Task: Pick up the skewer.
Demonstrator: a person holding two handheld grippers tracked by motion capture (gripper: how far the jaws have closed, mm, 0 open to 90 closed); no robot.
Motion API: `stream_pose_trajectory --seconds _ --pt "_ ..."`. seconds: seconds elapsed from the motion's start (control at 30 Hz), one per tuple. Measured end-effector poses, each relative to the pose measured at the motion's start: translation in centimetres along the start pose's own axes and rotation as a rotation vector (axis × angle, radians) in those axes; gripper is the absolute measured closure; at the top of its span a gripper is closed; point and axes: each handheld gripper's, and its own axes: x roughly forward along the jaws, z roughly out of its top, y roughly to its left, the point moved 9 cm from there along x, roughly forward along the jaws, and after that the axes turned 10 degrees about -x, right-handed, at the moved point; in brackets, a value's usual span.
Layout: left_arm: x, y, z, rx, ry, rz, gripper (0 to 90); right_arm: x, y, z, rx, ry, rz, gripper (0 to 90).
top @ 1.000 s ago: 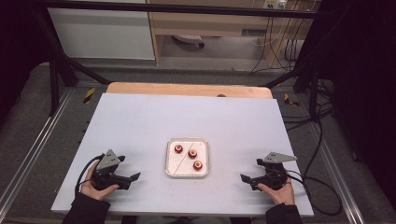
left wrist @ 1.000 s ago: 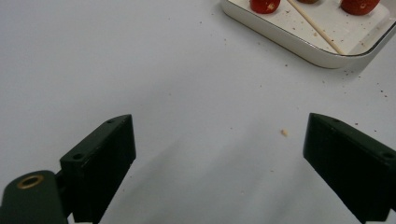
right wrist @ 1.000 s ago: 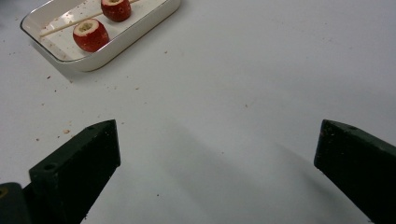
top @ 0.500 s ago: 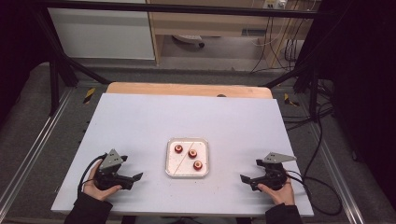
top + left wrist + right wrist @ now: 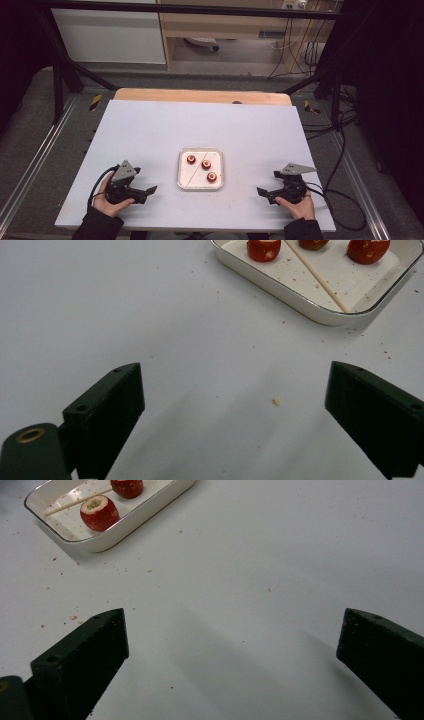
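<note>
A white square tray [image 5: 218,152] sits mid-table, holding three red cored fruits [image 5: 206,164] and a thin wooden skewer [image 5: 194,168] laid diagonally. My left gripper [image 5: 149,191] rests on the table to the tray's left, open, jaws wide apart and nothing between them. My right gripper [image 5: 261,192] rests to the tray's right, also open and empty. In the left gripper view the tray [image 5: 300,292], the fruits [image 5: 263,250] and the skewer [image 5: 316,275] lie ahead at upper right. In the right gripper view the tray [image 5: 145,512] with two fruits [image 5: 100,512] lies at upper left.
The white tabletop [image 5: 165,130] has a wooden strip [image 5: 200,96] along its far edge. Small crumbs [image 5: 275,401] dot the surface near the tray. Black frame posts and cables stand beyond the table's sides.
The left gripper has shifted slightly toward the tray. The right gripper and the tray's contents stay as they were.
</note>
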Motion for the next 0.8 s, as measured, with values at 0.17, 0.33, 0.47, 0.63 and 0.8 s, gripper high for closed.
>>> stream_pose_trajectory --seconds 0.17,0.33,0.47,0.63,0.8 --pt "0.2 -0.4 0.3 -0.001 -0.003 -0.001 9.3 0.0 0.0 0.0 0.001 -0.001 0.002 0.9" --pt "0.4 -1.0 0.5 -0.001 0.003 0.0 9.3 0.0 0.0 0.1 0.001 -0.003 0.002 0.9" --pt "0.6 -1.6 0.8 -0.001 0.002 -0.007 9.6 0.0 0.0 0.1 0.006 -0.004 0.003 1.0" --pt "0.7 -2.1 1.2 -0.005 0.005 -0.001 9.9 0.0 0.0 0.1 -0.002 -0.001 0.005 1.1" --pt "1.0 -2.8 1.9 -0.005 0.01 0.004 9.9 0.0 0.1 0.1 -0.002 0.0 0.002 1.1"
